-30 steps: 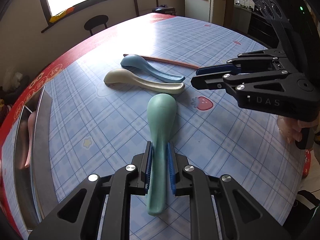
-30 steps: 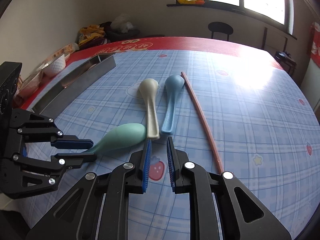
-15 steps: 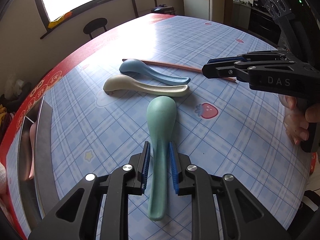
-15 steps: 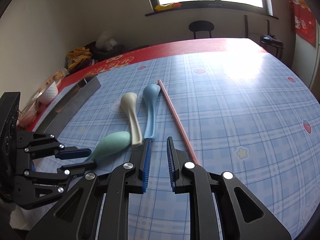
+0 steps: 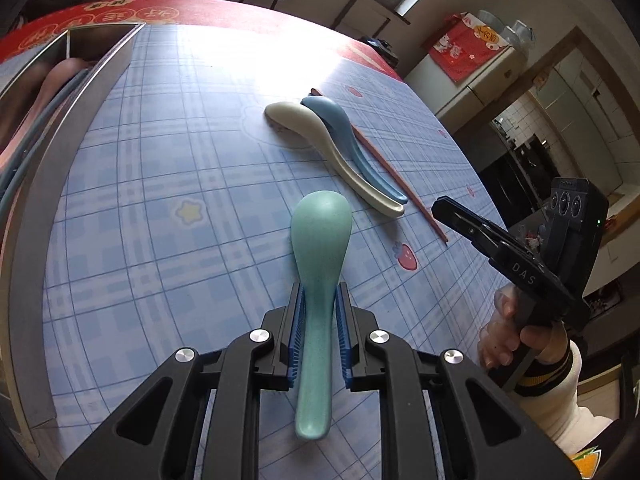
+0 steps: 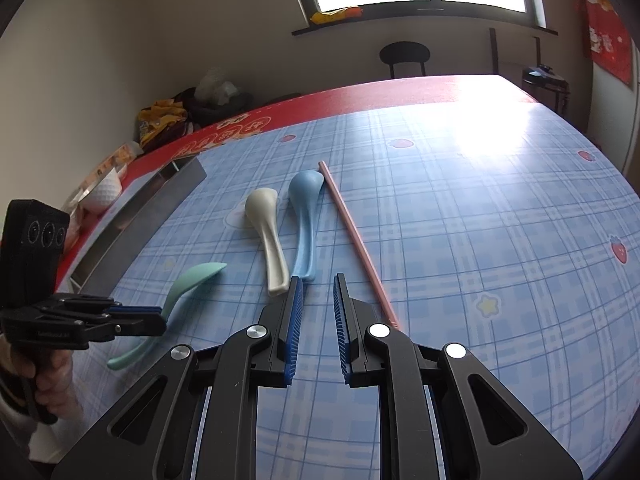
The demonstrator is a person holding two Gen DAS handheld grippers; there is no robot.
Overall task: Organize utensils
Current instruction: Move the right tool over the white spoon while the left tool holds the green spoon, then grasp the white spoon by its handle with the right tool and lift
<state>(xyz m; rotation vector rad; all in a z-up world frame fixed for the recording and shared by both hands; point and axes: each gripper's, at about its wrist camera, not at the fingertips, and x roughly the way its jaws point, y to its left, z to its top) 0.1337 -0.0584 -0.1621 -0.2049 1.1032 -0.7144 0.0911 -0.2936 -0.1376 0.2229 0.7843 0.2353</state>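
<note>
Blue-checked cloth covers the counter [image 6: 480, 220] you are working over, with a red border along its far edge. Along the left edge lies a long steel tray [image 5: 48, 184]; utensils already rest inside it, though you cannot make them out clearly.

Your left claw [image 5: 319, 332] is closed on the handle of the green spoon [image 5: 318, 264], gripping it about midway, with the bowl pointing forward and the tail sticking out behind the pads. From the right wrist view the spoon looks lifted clear of the cloth, bowl tilted up. Your right claw [image 6: 316, 320] holds nothing; its jaws stand partly apart, hovering just short of the handle ends of the cream spoon [image 6: 268, 236] and the blue spoon [image 6: 304, 220], which lie side by side near the counter's middle. The pink chopstick [image 6: 356, 240] lies just to the right of the blue spoon.

To finish this step well, likely carrying the green spoon to the tray, keep your grip firm and the spoon level. Swing it left, line it up lengthwise with the tray, lower it inside, then release.
</note>
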